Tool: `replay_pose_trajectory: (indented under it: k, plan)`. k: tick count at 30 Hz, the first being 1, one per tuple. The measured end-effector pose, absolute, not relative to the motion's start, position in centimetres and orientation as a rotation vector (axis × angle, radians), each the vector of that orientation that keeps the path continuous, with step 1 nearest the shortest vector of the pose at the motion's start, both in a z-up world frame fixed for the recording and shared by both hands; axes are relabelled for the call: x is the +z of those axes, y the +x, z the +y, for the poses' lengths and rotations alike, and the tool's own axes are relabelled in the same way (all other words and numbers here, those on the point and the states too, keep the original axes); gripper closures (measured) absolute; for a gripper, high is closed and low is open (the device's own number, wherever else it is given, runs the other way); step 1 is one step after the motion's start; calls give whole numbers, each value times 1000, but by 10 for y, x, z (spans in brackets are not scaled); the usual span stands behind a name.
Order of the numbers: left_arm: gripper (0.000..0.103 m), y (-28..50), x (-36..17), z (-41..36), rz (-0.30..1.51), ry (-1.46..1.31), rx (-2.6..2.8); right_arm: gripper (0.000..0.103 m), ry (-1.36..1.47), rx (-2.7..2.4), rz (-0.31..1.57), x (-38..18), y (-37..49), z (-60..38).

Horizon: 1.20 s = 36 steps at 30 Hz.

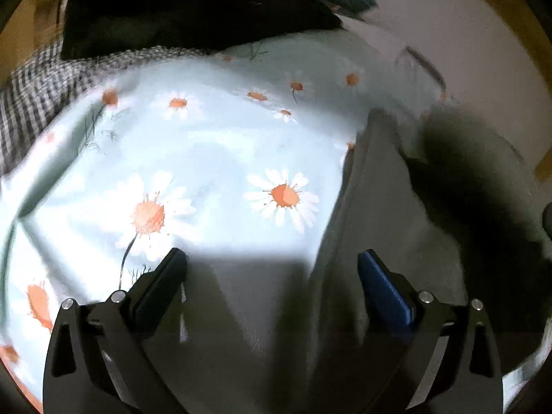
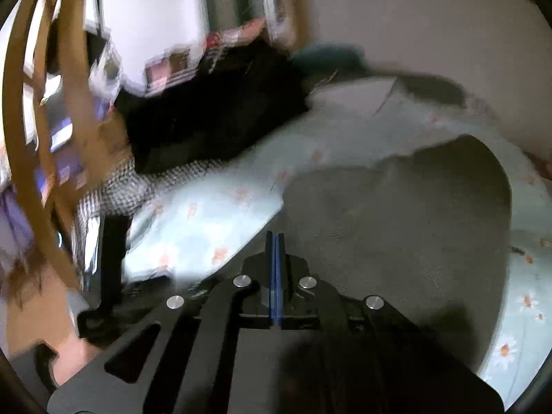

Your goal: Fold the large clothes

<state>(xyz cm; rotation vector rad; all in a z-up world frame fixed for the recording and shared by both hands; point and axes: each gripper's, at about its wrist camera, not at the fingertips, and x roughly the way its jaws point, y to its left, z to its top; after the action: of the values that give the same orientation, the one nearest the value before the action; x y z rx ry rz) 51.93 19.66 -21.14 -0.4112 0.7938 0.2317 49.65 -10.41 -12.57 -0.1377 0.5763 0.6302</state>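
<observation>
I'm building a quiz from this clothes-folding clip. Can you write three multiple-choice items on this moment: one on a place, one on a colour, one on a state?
1. Where does the grey garment lie?
A. on the daisy-print bedding
B. on a hanger
C. in a basket

2. What colour are the daisies' centres?
A. blue
B. orange
C. black

3. How do the jaws of the left gripper and right gripper stand?
A. both open
B. left shut, right open
C. left open, right shut

Answers: 1 A, the grey cloth spreads over the flowered bedding in both views. 2 B, each flower has an orange middle. 3 C, the left fingers stand wide apart; the right ones meet with nothing between.
</observation>
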Motion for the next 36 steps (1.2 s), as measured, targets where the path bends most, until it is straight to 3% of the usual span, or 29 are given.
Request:
replay_pose_trajectory:
  k: [3,7,8,9,10,11,12,14,16,21,24,33,36]
  plan:
    - [5,525,-214,183,812,-316,232,103,-282,560,594,-157,480,-81]
    - [5,523,-215,179,806,-300,241,99,-382,442,432,-133,446,-87]
    - [5,519,-214,178,805,-298,243,82,-417,390,390,-124,440,-88]
    - [5,518,-214,177,806,-292,247,33,-467,314,332,-114,433,-93]
    - [5,518,-214,176,808,-284,250,7,-542,187,247,-105,426,-98]
    - [5,519,-212,173,810,-276,253,6,-598,88,190,-101,423,-103]
    - [5,519,-213,173,808,-271,256,5,-636,30,199,-100,430,-106]
    - [5,523,-213,175,806,-274,255,6,-616,-81,399,-110,473,-126]
    - [5,523,-214,173,804,-273,256,17,-500,-28,593,-127,508,-148]
    - [5,523,-215,173,801,-272,256,80,-370,-183,711,-152,562,-194]
    - [5,523,-215,172,798,-272,255,88,-331,-135,642,-133,559,-186]
    - [5,524,-216,171,806,-264,261,88,-412,195,258,-77,483,-120]
    - [5,523,-216,171,804,-269,258,89,-550,318,200,-88,462,-82]
